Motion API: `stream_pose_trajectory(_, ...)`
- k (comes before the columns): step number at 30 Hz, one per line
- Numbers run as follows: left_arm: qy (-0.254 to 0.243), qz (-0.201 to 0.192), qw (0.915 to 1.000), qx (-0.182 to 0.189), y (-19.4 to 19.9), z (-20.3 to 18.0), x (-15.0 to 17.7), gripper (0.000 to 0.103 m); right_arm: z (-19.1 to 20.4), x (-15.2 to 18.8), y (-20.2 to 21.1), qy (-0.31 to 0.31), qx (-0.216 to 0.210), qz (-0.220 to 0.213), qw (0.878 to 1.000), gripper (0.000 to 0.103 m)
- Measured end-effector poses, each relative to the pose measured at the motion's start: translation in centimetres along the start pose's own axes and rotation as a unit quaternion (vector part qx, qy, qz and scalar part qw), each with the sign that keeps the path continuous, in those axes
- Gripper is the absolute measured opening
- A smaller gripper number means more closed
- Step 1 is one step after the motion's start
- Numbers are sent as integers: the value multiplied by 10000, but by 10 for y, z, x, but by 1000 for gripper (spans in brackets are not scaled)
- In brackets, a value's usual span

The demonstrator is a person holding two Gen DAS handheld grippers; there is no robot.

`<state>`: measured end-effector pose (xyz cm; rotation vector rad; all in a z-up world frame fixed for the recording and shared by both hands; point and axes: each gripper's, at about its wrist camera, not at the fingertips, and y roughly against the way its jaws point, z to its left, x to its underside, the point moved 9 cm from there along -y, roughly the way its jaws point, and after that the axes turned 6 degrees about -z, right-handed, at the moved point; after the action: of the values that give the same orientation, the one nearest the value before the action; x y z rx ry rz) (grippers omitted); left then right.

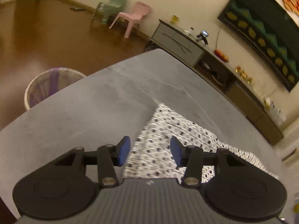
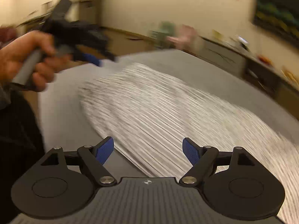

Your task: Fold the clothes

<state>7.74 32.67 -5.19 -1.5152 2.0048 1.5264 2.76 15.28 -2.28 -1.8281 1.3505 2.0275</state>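
Both tools gape empty over the garment (image 1: 168,140); only right wrist shows a hand (image 2: 28,63) (blurred).

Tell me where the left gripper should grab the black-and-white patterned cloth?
Probably at the far corner of the black-and-white patterned cloth, coming from the bare side of the grey table. The cloth lies flat, so only a thin edge or corner can slip between the fingers. The left gripper is open and holds nothing.

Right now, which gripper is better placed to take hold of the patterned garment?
Probably the left gripper: open, with the patterned garment lying between its fingers. The right gripper, also open, is over the garment's edge, its view motion-blurred.
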Motion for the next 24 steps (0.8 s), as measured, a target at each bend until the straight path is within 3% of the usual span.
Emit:
stream_pose_trajectory(5, 105, 120, 9997, 166, -5, 8, 2, 49, 69, -37, -74, 619, -487, 3, 9969, 83)
stream_pose_trajectory(11, -27, 479, 9978, 458, -10, 23, 13, 51, 83, -45, -125, 624, -731, 324, 9948, 79)
stream_pose_trajectory(12, -12, 562, 9970, 525, -13, 23, 15, 51, 82, -47, -128, 515, -810, 350, 9948, 75)
stream_pose_trajectory(15, 72, 736, 9951, 662, -20, 25, 22, 52, 71, -51, -134, 139, -929, 495, 9943, 23)
stream_pose_trajectory(16, 105, 783, 9943, 711, -21, 25, 24, 54, 65, -53, -133, 64, -870, 472, 9951, 12)
stream_pose_trajectory(21, 348, 993, 9866, 1249, -27, 7, 33, 68, 41, -64, -106, -617, -914, 134, 9938, 11)
stream_pose_trajectory(24, 241, 1225, 9839, 1275, -40, -8, 42, 59, 39, -66, -84, -867, -1115, -19, 9900, 11)
